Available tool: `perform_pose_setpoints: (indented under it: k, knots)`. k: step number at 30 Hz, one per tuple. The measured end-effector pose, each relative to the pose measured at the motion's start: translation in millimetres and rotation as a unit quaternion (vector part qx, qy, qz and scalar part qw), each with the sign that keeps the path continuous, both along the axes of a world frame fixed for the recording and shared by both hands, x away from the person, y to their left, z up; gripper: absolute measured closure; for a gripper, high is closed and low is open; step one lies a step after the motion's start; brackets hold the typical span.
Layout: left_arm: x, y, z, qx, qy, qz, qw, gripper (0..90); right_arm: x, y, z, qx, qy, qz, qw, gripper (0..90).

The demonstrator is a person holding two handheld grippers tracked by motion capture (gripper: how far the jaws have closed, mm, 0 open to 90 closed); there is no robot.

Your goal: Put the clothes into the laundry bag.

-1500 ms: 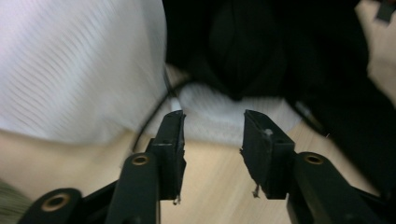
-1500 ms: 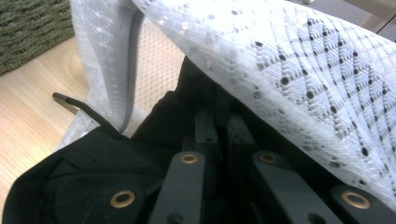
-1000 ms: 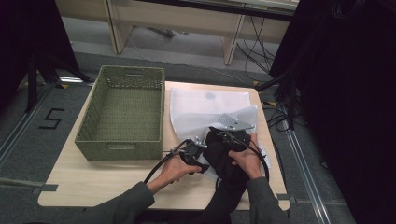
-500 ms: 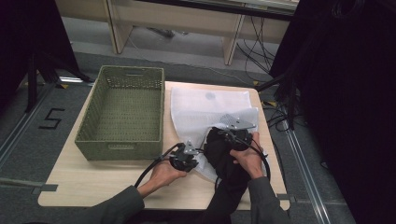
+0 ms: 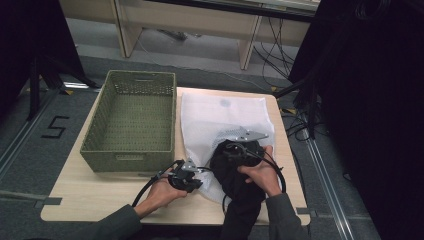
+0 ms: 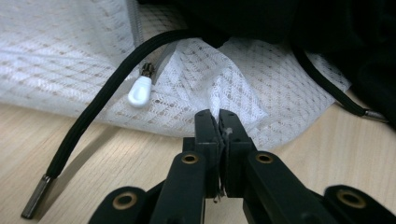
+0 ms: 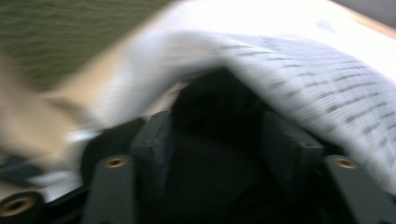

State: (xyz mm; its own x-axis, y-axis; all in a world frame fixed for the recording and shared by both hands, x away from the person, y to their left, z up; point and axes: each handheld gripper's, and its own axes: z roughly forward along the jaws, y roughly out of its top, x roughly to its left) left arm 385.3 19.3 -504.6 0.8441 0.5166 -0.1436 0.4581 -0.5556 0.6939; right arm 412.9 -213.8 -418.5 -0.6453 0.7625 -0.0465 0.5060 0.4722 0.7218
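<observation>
At the table's near edge, the limp white mesh bag (image 6: 224, 93) is pinched by its hem in the closed left gripper (image 6: 218, 122), while the soft, light black garment (image 5: 235, 170) is straddled, ungripped, by the right gripper (image 7: 215, 135), whose jaws have just been opening.

basket (image 5: 131, 120) left on table (image 5: 100, 200), mesh bag (image 5: 220, 115) right beside it, garment (image 5: 240, 175) on bag

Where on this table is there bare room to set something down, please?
The green basket has nothing in it. Bare wood runs along the near edge of the table, left of the left gripper. The right half is crowded: the white mesh bag, the black garment and both hands.
</observation>
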Motion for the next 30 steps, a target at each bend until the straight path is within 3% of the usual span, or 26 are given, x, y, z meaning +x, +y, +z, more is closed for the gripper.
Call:
perform_pose_setpoints:
  k: [1, 2, 3, 4, 5, 7, 8, 11, 12, 14, 15, 16, 17, 18, 19, 20, 21, 22, 23, 24, 25, 26, 27, 28, 29, 30]
  knots:
    - [0.0, 0.0, 0.0, 0.0, 0.0, 0.0, 1.0, 87.4, 0.0, 0.0, 0.0, 0.0, 0.0, 0.0, 1.0, 42.5]
    - [0.9, 0.1, 1.0, -0.006, 0.003, 0.004, 1.0, 87.4, -23.2, -5.7, 12.4, 0.014, -0.013, 0.02, 0.9996, 41.3]
    - [3.1, 2.8, 2.6, 0.014, -0.001, -0.014, 0.9998, 87.4, -31.3, -9.4, 15.2, 0.016, -0.022, 0.016, 0.9995, 41.4]
    - [2.8, 2.3, 2.1, 0.015, -0.003, -0.01, 0.9998, 87.3, -40.8, -15.5, 18.5, 0.021, -0.026, 0.009, 0.9994, 41.1]
    - [1.0, -0.6, -0.2, 0.0, 0.0, 0.002, 1.0, 87.3, -50.0, -21.8, 20.0, 0.028, -0.02, 0.005, 0.9994, 40.6]
    - [-0.1, -2.2, -1.9, -0.002, 0.0, 0.008, 1.0, 87.2, -57.9, -28.4, 19.3, 0.031, -0.011, 0.003, 0.9994, 40.0]
    - [1.9, 0.3, -0.1, 0.028, -0.011, -0.019, 0.9994, 87.2, -73.0, -40.6, 10.3, 0.024, 0.002, -0.007, 0.9997, 38.0]
    - [-0.4, -4.0, -2.7, 0.007, -0.005, 0.003, 1.0, 87.2, -80.2, -46.8, 1.0, 0.013, 0.012, -0.017, 0.9997, 37.2]
    - [2.2, -1.6, -2.3, 0.031, -0.009, -0.017, 0.9993, 87.3, -82.5, -51.0, -7.6, 0.015, 0.033, -0.024, 0.999, 35.7]
    - [2.0, -2.5, -2.4, 0.029, -0.007, -0.014, 0.9995, 87.2, -81.0, -50.3, -12.4, 0.015, 0.044, -0.028, 0.9985, 34.5]
    - [-0.3, -5.9, -3.9, 0.014, -0.011, 0.0, 0.9998, 87.2, -75.8, -41.9, -29.4, -0.02, 0.05, -0.019, 0.9984, 37.1]
    - [-0.3, -5.9, -3.9, 0.014, -0.011, 0.0, 0.9998, 87.2, -75.8, -41.9, -29.4, -0.02, 0.05, -0.019, 0.9984, 37.1]
    - [1.5, -2.2, -1.1, 0.046, -0.023, -0.03, 0.9982, 87.2, -74.3, -37.1, -35.4, -0.034, 0.052, -0.015, 0.998, 38.3]
    - [-0.3, -4.8, -3.3, 0.024, -0.023, -0.012, 0.9994, 87.2, -68.0, -25.2, -48.3, -0.065, 0.049, 0.001, 0.9967, 50.4]
    - [-0.5, -3.9, -2.9, 0.029, -0.021, -0.017, 0.9992, 87.2, -64.2, -20.3, -50.0, -0.089, 0.056, 0.012, 0.9944, 58.9]
    - [-0.5, -3.9, -2.9, 0.029, -0.021, -0.017, 0.9992, 87.2, -64.2, -20.3, -50.0, -0.089, 0.056, 0.012, 0.9944, 58.9]
    - [-1.8, -4.8, -2.9, 0.03, -0.027, -0.018, 0.999, 87.3, -54.0, -10.9, -56.5, -0.134, 0.046, 0.025, 0.9896, 79.2]
    - [-3.2, -6.3, -4.0, 0.023, -0.025, -0.01, 0.9994, 87.3, -48.8, -6.7, -59.6, -0.146, 0.041, 0.025, 0.9881, 84.9]
    - [-3.2, -6.3, -4.0, 0.023, -0.025, -0.01, 0.9994, 87.3, -48.8, -6.7, -59.6, -0.146, 0.041, 0.025, 0.9881, 84.9]
    - [-1.3, -2.8, -0.6, 0.056, -0.036, -0.039, 0.997, 87.3, -39.7, 0.0, -60.0, -0.15, 0.042, 0.023, 0.9875, 87.1]
    - [-1.3, -2.8, -0.6, 0.056, -0.036, -0.039, 0.997, 87.3, -39.7, 0.0, -60.0, -0.15, 0.042, 0.023, 0.9875, 87.1]
    - [-1.8, -2.7, -0.7, 0.055, -0.036, -0.039, 0.9971, 87.3, -27.7, 6.4, -53.9, -0.151, 0.019, 0.02, 0.9881, 87.1]
    - [-3.9, -5.3, -2.8, 0.031, -0.031, -0.019, 0.9988, 87.3, -21.6, 8.1, -51.6, -0.148, 0.013, 0.02, 0.9887, 87.1]
    - [-3.9, -5.3, -2.8, 0.031, -0.031, -0.019, 0.9988, 87.4, -21.6, 8.1, -51.6, -0.148, 0.013, 0.02, 0.9887, 87.1]
    - [-2.4, -2.9, -0.9, 0.05, -0.033, -0.036, 0.9975, 87.4, -12.9, 11.1, -47.8, -0.136, 0.013, 0.009, 0.9906, 87.1]
    - [-3.2, -3.2, -1.6, 0.048, -0.032, -0.035, 0.9978, 87.4, 12.5, 14.3, -38.9, -0.122, -0.018, -0.012, 0.9923, 87.2]
